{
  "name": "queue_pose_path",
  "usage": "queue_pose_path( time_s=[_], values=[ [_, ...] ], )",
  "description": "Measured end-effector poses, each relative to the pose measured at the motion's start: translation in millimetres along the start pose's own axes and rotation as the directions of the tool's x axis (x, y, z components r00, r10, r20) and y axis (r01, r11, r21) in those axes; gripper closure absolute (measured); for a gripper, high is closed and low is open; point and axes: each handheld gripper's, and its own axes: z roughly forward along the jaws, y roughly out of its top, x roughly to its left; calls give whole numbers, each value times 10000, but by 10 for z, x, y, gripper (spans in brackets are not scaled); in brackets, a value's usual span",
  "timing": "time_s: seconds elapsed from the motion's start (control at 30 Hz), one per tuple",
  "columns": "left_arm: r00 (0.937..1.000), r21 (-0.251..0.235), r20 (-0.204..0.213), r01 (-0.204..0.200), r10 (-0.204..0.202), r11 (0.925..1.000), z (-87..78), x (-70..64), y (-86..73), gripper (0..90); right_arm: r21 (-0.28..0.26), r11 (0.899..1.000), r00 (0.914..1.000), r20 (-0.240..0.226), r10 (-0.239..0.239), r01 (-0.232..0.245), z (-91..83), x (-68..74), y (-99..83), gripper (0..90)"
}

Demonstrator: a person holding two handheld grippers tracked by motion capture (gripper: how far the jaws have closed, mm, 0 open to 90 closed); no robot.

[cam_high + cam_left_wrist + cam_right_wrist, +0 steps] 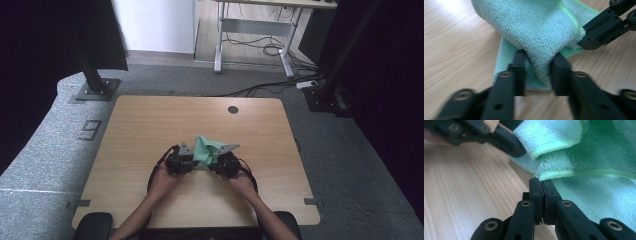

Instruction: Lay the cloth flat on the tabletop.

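A mint-green microfibre cloth (204, 148) lies bunched at the middle of the wooden table (150, 125). My left gripper (192, 161) comes at it from the left. In the left gripper view its jaws (539, 56) are shut on a thick fold of the cloth (536, 25). My right gripper (214, 162) meets the cloth from the right. Its jaws (541, 182) are pinched on the cloth's stitched hem (564, 173). The two grippers are close together: the right gripper (584, 37) bites the cloth's edge in the left gripper view, and the left gripper (506, 143) holds a corner in the right gripper view.
Bare wood surrounds the cloth on all sides. A round cable hole (233, 109) sits near the table's far edge. Beyond the table are grey carpet, black frame posts (92, 75), a white desk frame (250, 30) and floor cables (270, 87).
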Motion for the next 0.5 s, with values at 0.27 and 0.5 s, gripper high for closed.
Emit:
queue_pose_path(
  time_s=[0.27,0.5],
  values=[
    [9992,-663,23,393,-392,9970,-277,107,92,804,-455,9990,9993,366,7,9,-265,-76,78,871],
    [9978,-1146,83,667,-662,9912,-516,220,169,803,-959,9954,9969,779,88,-13,-515,-188,180,871]
  ],
)
